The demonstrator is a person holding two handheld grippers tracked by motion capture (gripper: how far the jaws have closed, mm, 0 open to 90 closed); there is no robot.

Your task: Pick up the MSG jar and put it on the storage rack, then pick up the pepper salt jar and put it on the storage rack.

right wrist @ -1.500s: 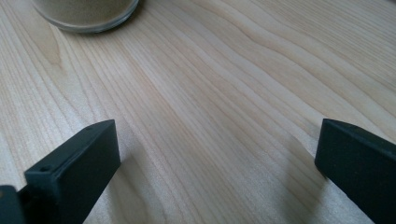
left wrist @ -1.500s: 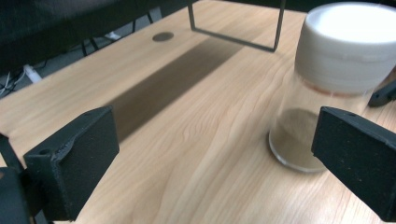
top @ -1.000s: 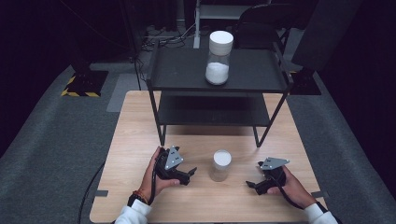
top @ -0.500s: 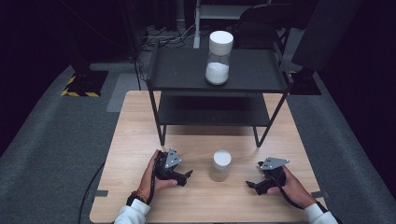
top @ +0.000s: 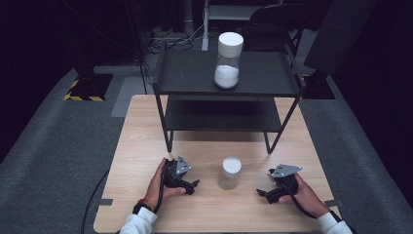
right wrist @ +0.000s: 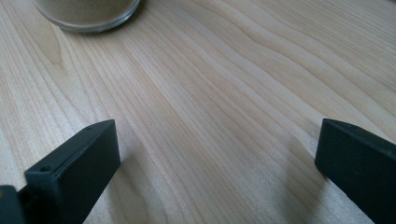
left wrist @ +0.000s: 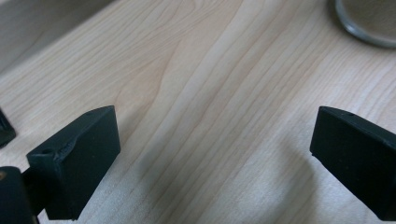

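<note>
A small glass jar (top: 229,173) with a white lid and sandy contents stands on the wooden table (top: 136,146) between my two grippers. Its base edges into the left gripper view (left wrist: 369,23) at the top right and into the right gripper view (right wrist: 88,13) at the top left. My left gripper (top: 193,186) rests low on the table left of the jar, jaws wide apart with only wood between them (left wrist: 212,154). My right gripper (top: 261,193) sits to the jar's right, open and empty as well (right wrist: 217,158). A taller jar (top: 229,59) with white powder stands on the black shelf.
A black two-tier metal shelf (top: 185,78) occupies the table's far half, its legs (top: 168,141) coming down just beyond the grippers. Grey carpet (top: 58,146) surrounds the table, with a cable on the floor at the left.
The left hand and its gripper have shifted slightly toward the table's near edge. The right gripper and both jars are where they were.
</note>
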